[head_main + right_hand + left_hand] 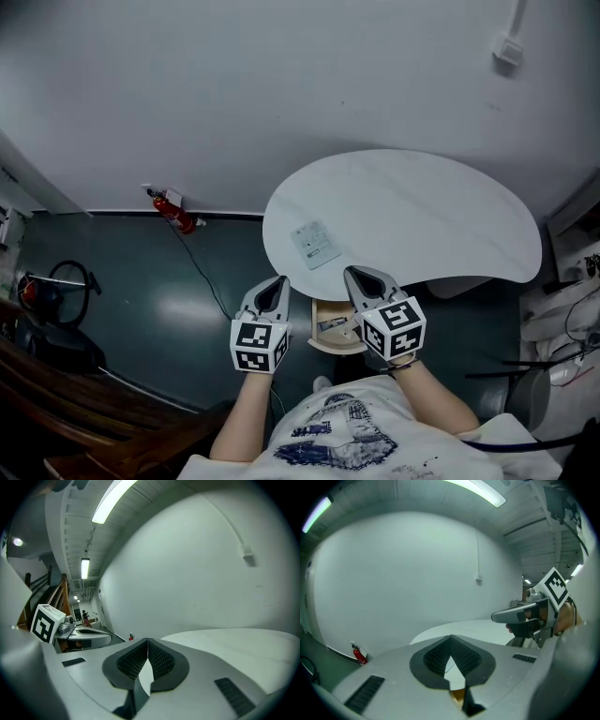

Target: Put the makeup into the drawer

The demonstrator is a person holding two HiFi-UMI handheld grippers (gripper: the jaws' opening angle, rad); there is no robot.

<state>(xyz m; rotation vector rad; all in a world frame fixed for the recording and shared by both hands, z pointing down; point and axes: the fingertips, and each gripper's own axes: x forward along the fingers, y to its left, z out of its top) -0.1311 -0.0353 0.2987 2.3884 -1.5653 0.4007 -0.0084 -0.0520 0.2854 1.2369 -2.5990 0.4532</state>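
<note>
- White and smooth, a kidney-shaped table (450,216) carries a flat pale packet (315,244), likely the makeup, near its front edge and not yet picked up.
- Below that edge a shallow wooden drawer (321,345) stands pulled out; something small lies inside, too unclear to name.
- Left gripper (277,284) and right gripper (353,275) hover just in front of the table, ribbed dark pads (436,656) pressed together with nothing between them.
- Judged stage: the approach. Next, one gripper must part its jaws and pinch the thin packet by an edge.
</note>
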